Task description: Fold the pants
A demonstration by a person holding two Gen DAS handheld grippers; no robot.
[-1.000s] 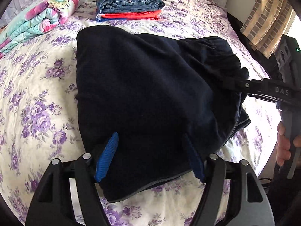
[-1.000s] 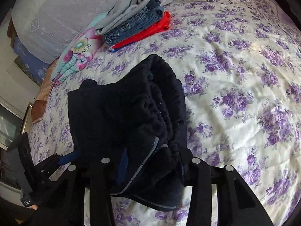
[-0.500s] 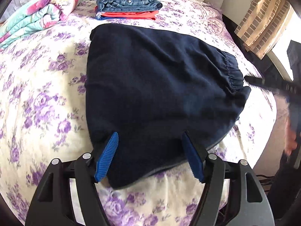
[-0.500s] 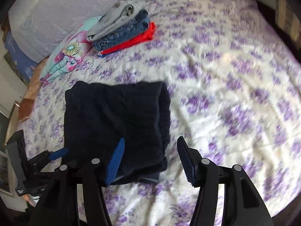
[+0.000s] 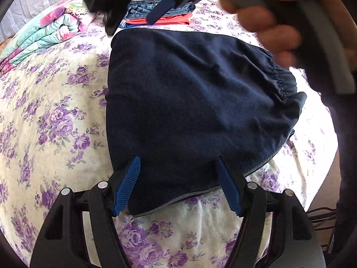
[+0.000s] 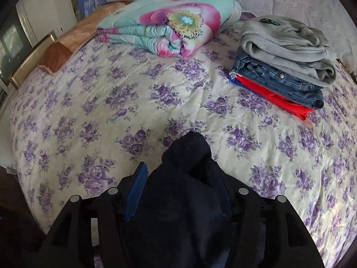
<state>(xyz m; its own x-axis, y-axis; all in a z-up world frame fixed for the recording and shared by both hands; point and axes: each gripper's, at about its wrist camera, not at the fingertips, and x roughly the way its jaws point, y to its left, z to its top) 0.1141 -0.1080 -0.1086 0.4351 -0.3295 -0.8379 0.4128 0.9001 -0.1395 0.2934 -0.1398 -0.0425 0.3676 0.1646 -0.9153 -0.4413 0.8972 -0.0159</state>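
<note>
Dark navy pants [image 5: 196, 111] lie folded on the flowered bedspread [image 5: 51, 116], elastic waistband at the right. My left gripper [image 5: 177, 185] is open, its blue pads [image 5: 128, 184] straddling the near corner of the pants. My right gripper [image 6: 178, 192] hovers over the far end of the pants and shows from the left wrist view [image 5: 160, 11], held by a hand. In the right wrist view a bunch of the dark pants [image 6: 187, 178] sits between its wide-apart blue fingers [image 6: 136, 192], covering the right one.
A stack of folded clothes [image 6: 287, 67], grey on denim on red, lies at the far right of the bed. A rolled floral quilt [image 6: 171, 31] lies at the far side. A brown folded cloth [image 6: 60, 51] is at the left edge.
The right gripper has let go of the waistband side, opened, and swung over to the far end of the pants. The pants dropped flat. The left gripper stays open at the near corner.
</note>
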